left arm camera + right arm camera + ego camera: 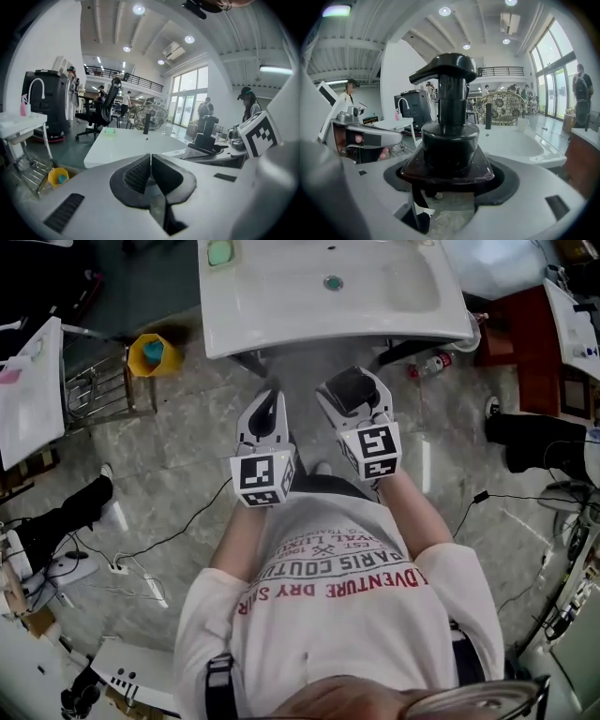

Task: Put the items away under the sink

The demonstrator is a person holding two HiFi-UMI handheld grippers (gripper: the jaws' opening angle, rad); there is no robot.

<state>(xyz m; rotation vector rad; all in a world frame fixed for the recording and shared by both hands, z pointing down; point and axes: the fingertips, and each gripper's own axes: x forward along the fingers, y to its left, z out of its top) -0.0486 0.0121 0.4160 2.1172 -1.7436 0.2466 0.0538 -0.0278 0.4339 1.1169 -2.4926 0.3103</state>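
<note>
Right gripper (450,179) holds a dark pump bottle (451,117) in front of the sink; left gripper (151,161) is closed.
The pump bottle stands upright between the right fingers (396,174), which grip its wide shoulder from both sides, with the pump head above them. The left fingers (133,173) touch each other. Beyond both grippers is the white sink (281,315), with a green thing (220,252) on its far left corner. On the floor to its left, a yellow bucket (141,362) holds a teal thing (155,351).

Grey marble floor (187,456) — tall windows (187,101), recessed ceiling lights (138,9), mezzanine railing (123,74).
</note>
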